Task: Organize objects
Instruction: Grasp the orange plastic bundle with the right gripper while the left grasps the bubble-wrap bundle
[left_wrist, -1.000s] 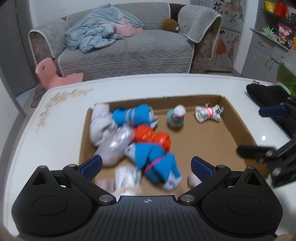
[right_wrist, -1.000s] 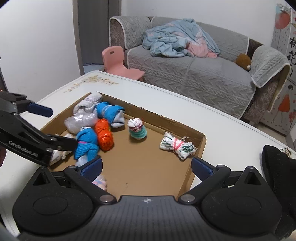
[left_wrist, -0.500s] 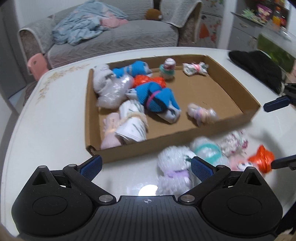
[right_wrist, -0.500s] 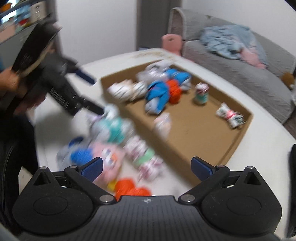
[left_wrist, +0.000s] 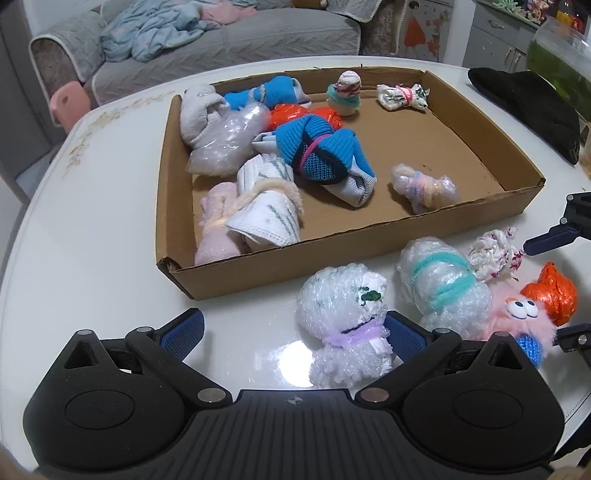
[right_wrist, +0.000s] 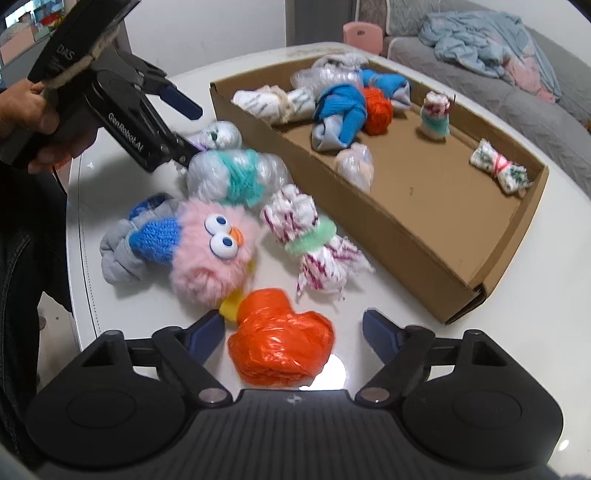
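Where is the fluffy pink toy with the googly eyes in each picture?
Left wrist view: the pink toy lies at the far right, low down, partly behind the left gripper's right finger, beside the orange bundle.
Right wrist view: the pink toy lies left of centre on the table, just above the orange bundle.
Shared landmark: the cardboard box.

I am counting one cardboard tray (left_wrist: 236, 275) sitting on the bench (left_wrist: 92, 206), and it is holding ten bundles. Outside it, six more bundles are lying on the bench: two bubble-wrapped ones (left_wrist: 345, 325), one white-and-magenta fringed one (right_wrist: 314, 240), one orange plastic one (right_wrist: 280, 343), one pink fuzzy toy (right_wrist: 210, 254) and one grey-and-blue knit one (right_wrist: 136, 243). I am holding two grippers.
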